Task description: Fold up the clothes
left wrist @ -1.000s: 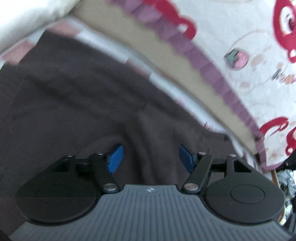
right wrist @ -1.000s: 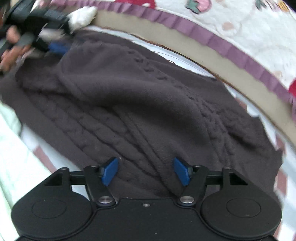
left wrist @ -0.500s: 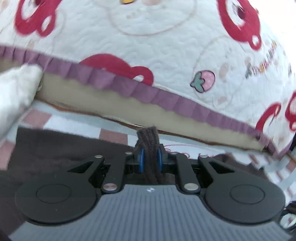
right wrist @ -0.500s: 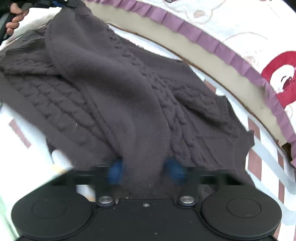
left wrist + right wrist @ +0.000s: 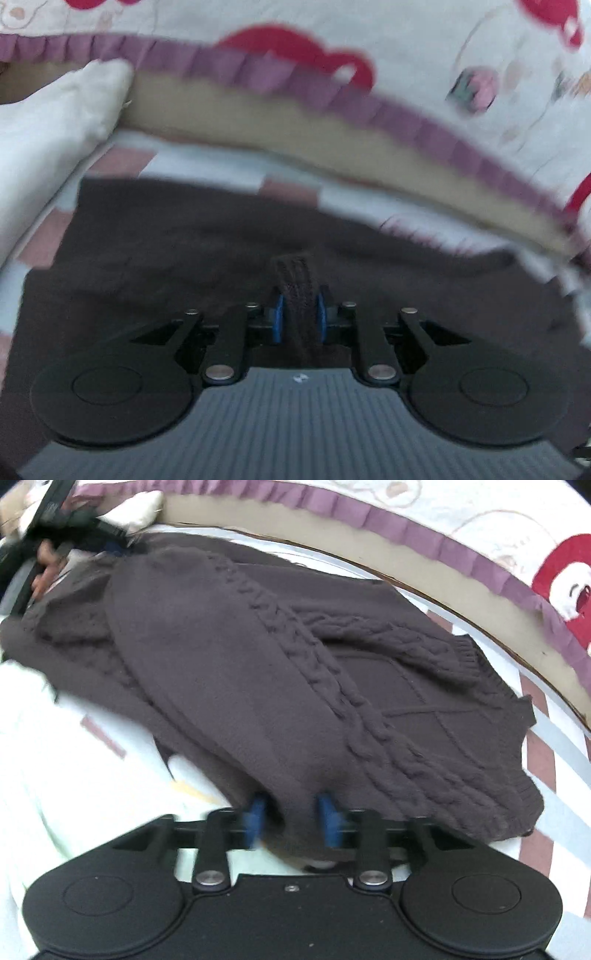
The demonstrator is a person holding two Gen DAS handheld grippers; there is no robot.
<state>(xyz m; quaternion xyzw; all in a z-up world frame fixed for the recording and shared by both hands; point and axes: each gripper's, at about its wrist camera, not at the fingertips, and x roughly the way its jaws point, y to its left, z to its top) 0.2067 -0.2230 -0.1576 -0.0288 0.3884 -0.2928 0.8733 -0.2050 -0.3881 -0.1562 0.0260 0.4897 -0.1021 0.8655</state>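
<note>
Sweater (image 5: 229, 686) now lowered; right hand-held gripper (image 5: 291, 819) closed.

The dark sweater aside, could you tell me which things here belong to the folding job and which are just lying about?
In use:
- dark cable-knit sweater
- left gripper, shut on a sweater edge
- right gripper, shut on a sweater fold

Lying about:
- printed quilt with purple ruffle
- white pillow
- checked bedsheet
</note>
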